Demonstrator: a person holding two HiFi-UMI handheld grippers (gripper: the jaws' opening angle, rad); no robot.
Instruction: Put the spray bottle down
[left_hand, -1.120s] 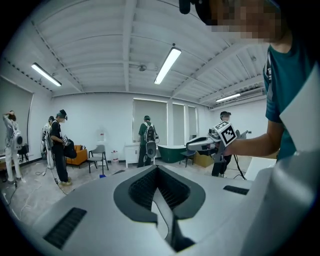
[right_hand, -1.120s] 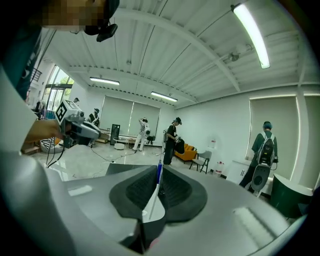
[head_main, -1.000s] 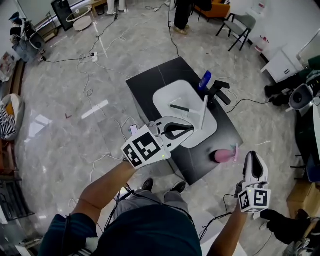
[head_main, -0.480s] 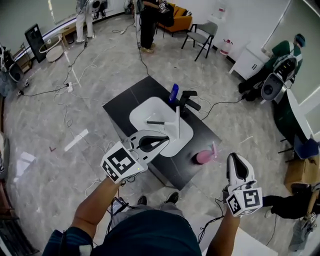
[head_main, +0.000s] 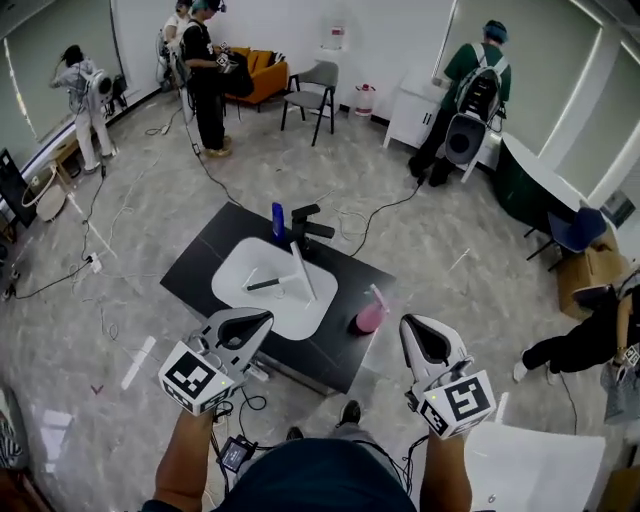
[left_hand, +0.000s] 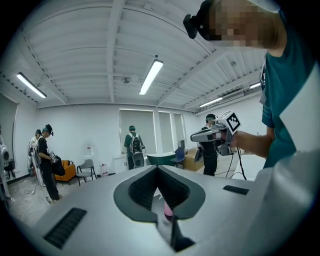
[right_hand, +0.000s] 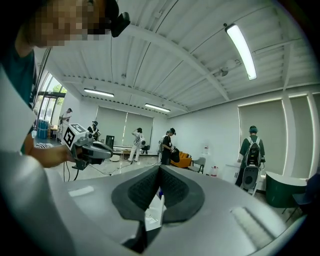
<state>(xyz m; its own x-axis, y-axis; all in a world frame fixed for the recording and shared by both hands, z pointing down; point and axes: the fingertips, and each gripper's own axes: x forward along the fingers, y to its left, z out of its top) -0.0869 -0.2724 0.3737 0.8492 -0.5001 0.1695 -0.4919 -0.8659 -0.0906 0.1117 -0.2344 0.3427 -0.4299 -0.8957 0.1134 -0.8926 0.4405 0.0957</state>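
Though any print on the pink bottle (head_main: 368, 318) is too small to read, your left gripper (head_main: 266, 318) and right gripper (head_main: 407, 324) each carry a bold black-and-white square marker. You hold both forearms out ahead, grippers roughly level and pointing toward the table (head_main: 190, 270); the left jaws are together and empty, and the right jaws have just closed on nothing. The bottle stands upright on the table beside the sink (head_main: 230, 295), apart from both grippers.
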